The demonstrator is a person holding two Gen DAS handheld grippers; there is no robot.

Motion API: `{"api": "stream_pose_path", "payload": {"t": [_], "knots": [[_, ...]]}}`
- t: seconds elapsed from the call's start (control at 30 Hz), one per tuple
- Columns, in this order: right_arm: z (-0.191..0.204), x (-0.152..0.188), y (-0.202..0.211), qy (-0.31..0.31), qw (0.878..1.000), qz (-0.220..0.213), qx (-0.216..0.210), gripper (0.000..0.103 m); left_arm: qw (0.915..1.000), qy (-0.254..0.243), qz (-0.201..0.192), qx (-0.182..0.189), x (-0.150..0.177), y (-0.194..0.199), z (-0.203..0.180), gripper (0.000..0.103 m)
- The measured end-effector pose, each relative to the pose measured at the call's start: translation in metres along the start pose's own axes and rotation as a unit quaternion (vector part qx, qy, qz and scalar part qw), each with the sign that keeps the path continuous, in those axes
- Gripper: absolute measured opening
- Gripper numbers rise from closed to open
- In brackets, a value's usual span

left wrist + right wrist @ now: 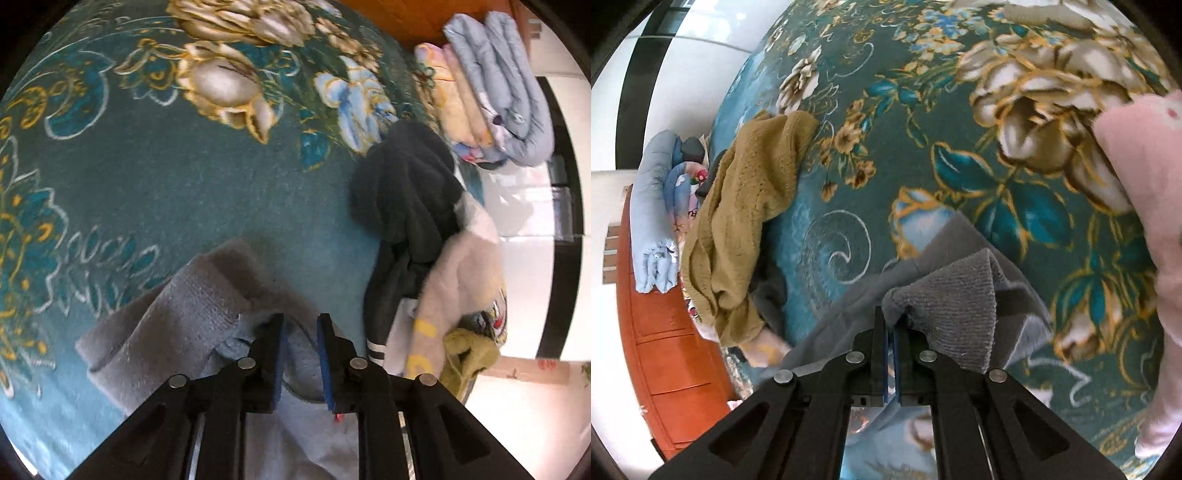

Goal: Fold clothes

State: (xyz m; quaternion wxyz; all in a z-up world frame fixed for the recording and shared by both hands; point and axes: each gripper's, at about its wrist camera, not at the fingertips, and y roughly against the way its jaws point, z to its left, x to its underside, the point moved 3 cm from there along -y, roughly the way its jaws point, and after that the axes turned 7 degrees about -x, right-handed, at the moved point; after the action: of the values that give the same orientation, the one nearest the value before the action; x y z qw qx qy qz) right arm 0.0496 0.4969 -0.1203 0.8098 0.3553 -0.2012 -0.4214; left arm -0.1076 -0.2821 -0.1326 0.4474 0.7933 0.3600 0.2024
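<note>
A grey knit garment [192, 314] lies bunched on a teal floral bedspread [184, 177]. My left gripper [301, 317] hovers over its folded edge with the jaws a little apart. Grey cloth shows in the gap between the blue pads [325, 362], which do not press on it. In the right wrist view the same grey garment [953, 306] rises in a peak. My right gripper [891, 314] is shut on its edge, with a fold of cloth draped over the right finger.
A heap of unfolded clothes lies at the bed's edge: a dark garment [402, 192], a beige fleece [461, 280] and a mustard sweater [746, 206]. Folded quilts [495, 88] are stacked beyond. A pink garment [1145, 177] lies at the right. An orange wooden bed frame [665, 343] borders the bed.
</note>
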Motion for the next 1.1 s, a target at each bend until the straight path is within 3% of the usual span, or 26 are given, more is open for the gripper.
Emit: {"api": "stream_pose_path", "payload": {"t": [0.13, 0.23, 0.27, 0.3, 0.37, 0.47, 0.53, 0.67, 0.77, 0.83, 1.03, 1.1], "knots": [[0.002, -0.001, -0.003, 0.016, 1.0, -0.014, 0.0, 0.002, 0.9983, -0.039, -0.021, 0.038, 0.006, 0.023, 0.002, 0.035], [0.001, 0.002, 0.004, 0.017, 0.999, -0.036, -0.015, 0.01, 0.9949, -0.059, -0.066, 0.049, 0.014, 0.056, 0.014, 0.052], [0.001, 0.004, 0.008, 0.018, 0.999, -0.046, -0.022, 0.017, 0.994, -0.06, -0.082, 0.043, 0.018, 0.065, 0.022, 0.054], [0.001, 0.007, 0.014, 0.02, 0.998, -0.058, -0.028, 0.03, 0.9935, -0.059, -0.093, 0.027, 0.023, 0.07, 0.034, 0.055], [0.006, 0.019, 0.029, 0.036, 0.995, -0.084, -0.047, 0.04, 0.9924, -0.054, -0.111, -0.002, 0.033, 0.077, 0.058, 0.056], [0.002, 0.046, 0.044, 0.066, 0.992, -0.089, -0.061, 0.04, 0.9957, -0.022, -0.087, -0.02, 0.045, 0.061, 0.094, 0.056], [-0.009, 0.065, 0.048, 0.075, 0.992, -0.083, -0.059, 0.041, 0.9972, -0.003, -0.073, -0.013, 0.049, 0.046, 0.105, 0.056], [-0.06, 0.089, 0.03, 0.004, 0.996, -0.063, -0.07, 0.046, 0.9976, 0.026, -0.064, 0.003, 0.054, 0.024, 0.114, 0.056], [-0.081, 0.091, 0.017, -0.044, 0.989, -0.078, -0.115, 0.055, 0.9966, 0.034, -0.074, 0.008, 0.047, 0.018, 0.109, 0.056], [-0.087, 0.087, 0.011, -0.064, 0.984, -0.101, -0.129, 0.055, 0.9962, 0.033, -0.08, 0.003, 0.042, 0.015, 0.105, 0.056], [-0.088, 0.067, 0.005, -0.064, 0.979, -0.165, -0.098, 0.055, 0.9943, 0.023, -0.104, -0.008, 0.037, 0.013, 0.102, 0.052], [-0.086, 0.065, 0.004, -0.061, 0.979, -0.173, -0.086, 0.041, 0.9937, 0.026, -0.108, -0.013, 0.038, 0.015, 0.102, 0.045]]}}
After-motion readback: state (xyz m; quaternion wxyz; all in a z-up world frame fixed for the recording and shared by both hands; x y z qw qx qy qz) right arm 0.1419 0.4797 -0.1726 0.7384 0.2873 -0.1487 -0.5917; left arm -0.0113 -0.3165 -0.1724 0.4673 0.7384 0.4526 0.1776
